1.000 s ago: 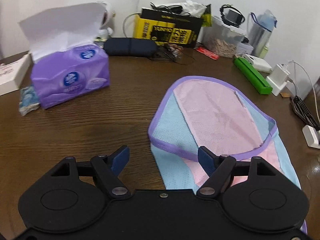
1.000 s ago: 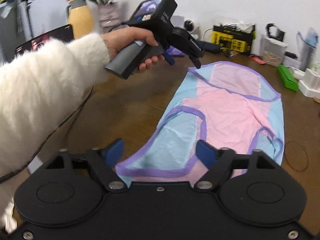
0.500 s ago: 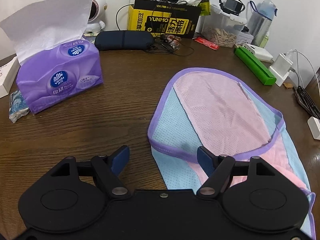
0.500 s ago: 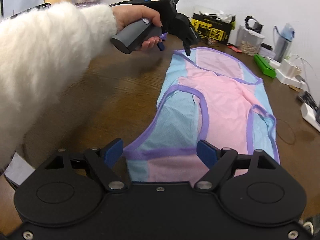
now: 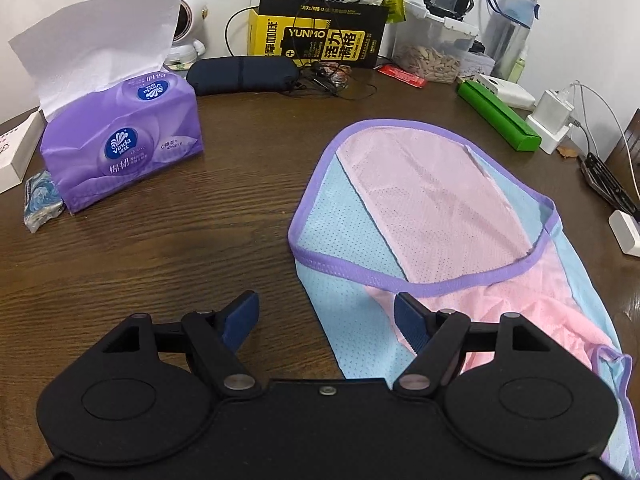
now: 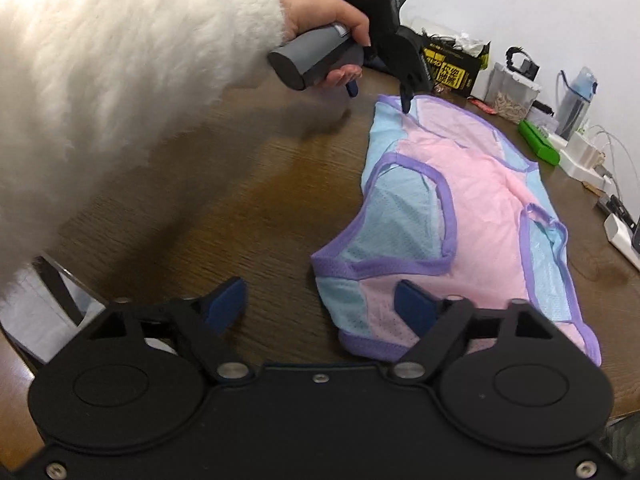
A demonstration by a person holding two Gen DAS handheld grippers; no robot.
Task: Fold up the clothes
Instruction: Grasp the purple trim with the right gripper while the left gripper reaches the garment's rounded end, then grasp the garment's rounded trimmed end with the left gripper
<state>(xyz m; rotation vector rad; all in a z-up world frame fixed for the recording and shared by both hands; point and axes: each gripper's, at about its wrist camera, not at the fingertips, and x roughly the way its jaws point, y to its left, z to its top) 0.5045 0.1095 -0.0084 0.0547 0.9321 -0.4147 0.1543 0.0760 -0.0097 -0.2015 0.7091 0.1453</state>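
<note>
Mesh vest [image 6: 476, 200] lies flat on the surface [image 6: 240, 200], long axis running from right gripper [image 6: 320, 304] away to left gripper [image 5: 326, 316]. Both spread wide, holding nothing. Each sits over its own end hem, slightly left of the cloth.

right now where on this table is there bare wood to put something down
Bare wood lies between the tissue pack and the garment, reaching the left gripper. Another patch sits left of the garment by the right gripper. The back edge is crowded: yellow box, dark case, green box.
</note>
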